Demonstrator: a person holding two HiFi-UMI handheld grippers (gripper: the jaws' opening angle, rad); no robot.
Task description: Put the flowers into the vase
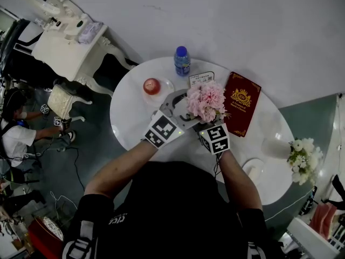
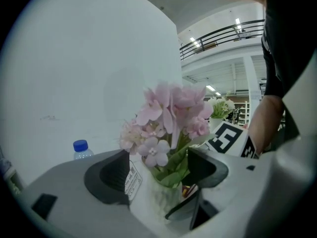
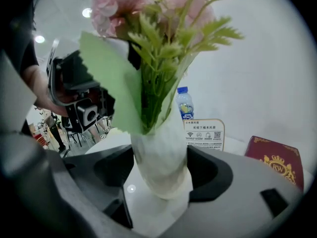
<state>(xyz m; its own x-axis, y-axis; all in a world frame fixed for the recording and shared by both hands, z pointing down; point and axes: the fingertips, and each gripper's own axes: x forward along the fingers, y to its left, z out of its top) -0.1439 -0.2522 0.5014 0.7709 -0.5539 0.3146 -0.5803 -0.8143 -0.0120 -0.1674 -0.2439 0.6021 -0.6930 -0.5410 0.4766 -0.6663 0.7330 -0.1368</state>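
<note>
Two grippers bracket the vase (image 3: 158, 152): right gripper (image 3: 161, 177) clamps it, left gripper (image 2: 158, 175) gapes around it. Draw left away toward eight o'clock without snagging the flowers (image 1: 206, 100).

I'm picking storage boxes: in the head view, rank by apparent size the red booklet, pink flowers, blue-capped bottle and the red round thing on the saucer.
1. red booklet
2. pink flowers, nearly as big; they stand raised toward the camera, so this pair is unsure
3. blue-capped bottle, seen from above
4. red round thing
</note>
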